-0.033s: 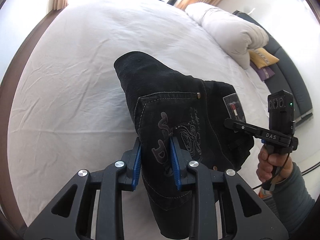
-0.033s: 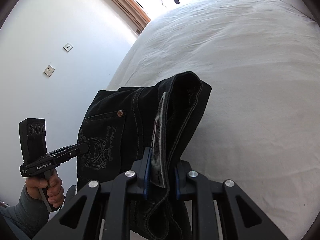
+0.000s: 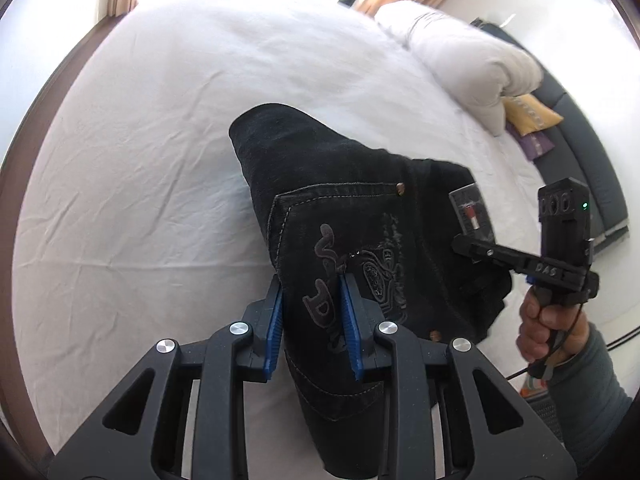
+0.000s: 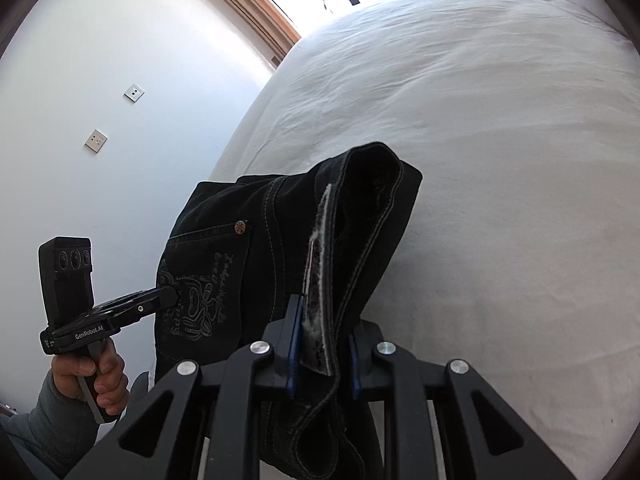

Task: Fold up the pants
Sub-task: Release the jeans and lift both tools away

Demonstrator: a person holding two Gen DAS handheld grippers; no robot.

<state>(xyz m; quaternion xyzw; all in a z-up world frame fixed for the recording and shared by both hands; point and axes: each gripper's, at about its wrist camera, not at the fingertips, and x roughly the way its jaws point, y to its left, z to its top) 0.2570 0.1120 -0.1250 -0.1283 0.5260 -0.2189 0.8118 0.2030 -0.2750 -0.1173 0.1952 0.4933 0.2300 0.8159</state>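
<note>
Black denim pants (image 3: 352, 216) hang bunched over the near edge of a white bed (image 3: 140, 160), held up by both tools, lower folds resting on or just above the sheet (cannot tell which). Left gripper (image 3: 312, 320), blue pads pinching the back-pocket panel; the cloth fills the gap between the pads. Right gripper (image 4: 320, 344) pressed onto the waistband edge, where a frayed pale inner strip stands up between its pads; in the left view this tool enters from 3 o'clock. Judged handling: denim is heavy for cloth, thick at seams and waistband, soft enough to sag yet stiff enough to hold a crease; not slippery, not fragile. Best holds look like the stitched waistband and the side seams, since several layers there give the pads bite; a pinch on a single layer would likely let the weight drag it out. Writing: embroidered lettering and an emblem on the pocket, letters roughly "D" and "S" visible in the left view but no word readable; small patch with a red mark at 2 o'clock of the pocket, text too small. Tool bodies read "DAS" on the right one and "GenRobot.AI" on the left one. Pillow (image 3: 472, 64) at 1 o'clock, well apart
</note>
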